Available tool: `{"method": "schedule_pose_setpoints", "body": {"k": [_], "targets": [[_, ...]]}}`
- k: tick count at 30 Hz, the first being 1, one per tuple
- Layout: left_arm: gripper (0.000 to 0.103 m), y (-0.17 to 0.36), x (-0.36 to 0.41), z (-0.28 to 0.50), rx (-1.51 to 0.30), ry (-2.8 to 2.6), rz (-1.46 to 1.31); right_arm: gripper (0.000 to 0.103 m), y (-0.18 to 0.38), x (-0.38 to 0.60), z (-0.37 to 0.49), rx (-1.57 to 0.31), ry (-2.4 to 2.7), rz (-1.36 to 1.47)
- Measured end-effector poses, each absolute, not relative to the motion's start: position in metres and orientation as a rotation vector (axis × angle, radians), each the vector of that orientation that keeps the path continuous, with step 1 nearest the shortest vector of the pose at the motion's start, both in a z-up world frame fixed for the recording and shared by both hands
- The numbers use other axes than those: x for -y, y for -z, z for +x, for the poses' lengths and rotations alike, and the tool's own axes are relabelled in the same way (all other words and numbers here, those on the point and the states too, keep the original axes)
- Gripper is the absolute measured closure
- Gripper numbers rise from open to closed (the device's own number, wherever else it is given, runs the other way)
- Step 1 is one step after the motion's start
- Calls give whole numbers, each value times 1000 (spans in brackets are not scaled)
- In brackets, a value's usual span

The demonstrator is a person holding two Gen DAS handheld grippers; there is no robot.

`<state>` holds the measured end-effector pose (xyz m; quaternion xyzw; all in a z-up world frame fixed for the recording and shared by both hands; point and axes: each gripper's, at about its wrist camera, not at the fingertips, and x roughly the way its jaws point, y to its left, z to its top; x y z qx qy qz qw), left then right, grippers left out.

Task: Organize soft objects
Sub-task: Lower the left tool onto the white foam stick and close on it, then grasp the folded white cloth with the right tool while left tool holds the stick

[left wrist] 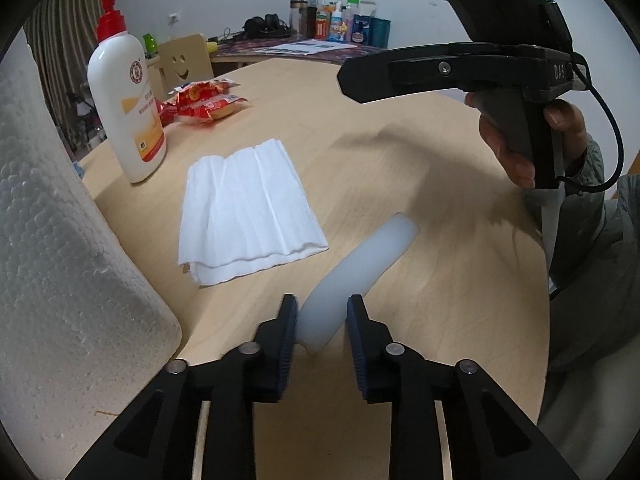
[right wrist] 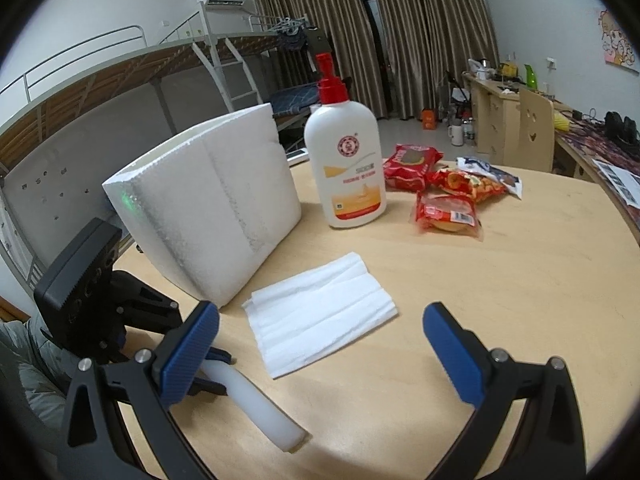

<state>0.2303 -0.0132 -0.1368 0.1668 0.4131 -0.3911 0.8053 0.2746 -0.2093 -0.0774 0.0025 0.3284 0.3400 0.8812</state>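
Left wrist view: the left tongs (left wrist: 322, 312) pinch the near end of a white tube (left wrist: 356, 276), whose long axis runs away and rightward, beside the folded tissue (left wrist: 248, 208) on the bench (left wrist: 420, 184). Right tongs (right wrist: 320, 344) gape wide, empty, right of the tube.

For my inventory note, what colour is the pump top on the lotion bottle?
Red pump top, clearest in the right wrist view.

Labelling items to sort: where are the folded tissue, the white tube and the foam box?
folded tissue (left wrist: 248, 208), left wrist view, centre of top sheet
white tube (left wrist: 352, 268), left wrist view, mid-body
foam box (right wrist: 208, 200), right wrist view, front wall
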Motion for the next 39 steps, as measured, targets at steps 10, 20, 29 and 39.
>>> {"method": "schedule_pose_setpoints", "body": {"k": [10, 20, 29, 39], "targets": [[98, 132, 14, 220, -866, 810, 359, 0, 75, 203, 278, -700, -689, -10], [98, 113, 3, 201, -793, 786, 333, 0, 75, 193, 280, -720, -653, -22], [97, 98, -40, 185, -717, 719, 236, 0, 87, 164, 285, -778, -618, -81], [97, 99, -74, 184, -710, 587, 173, 0, 105, 126, 292, -855, -582, -194]]}}
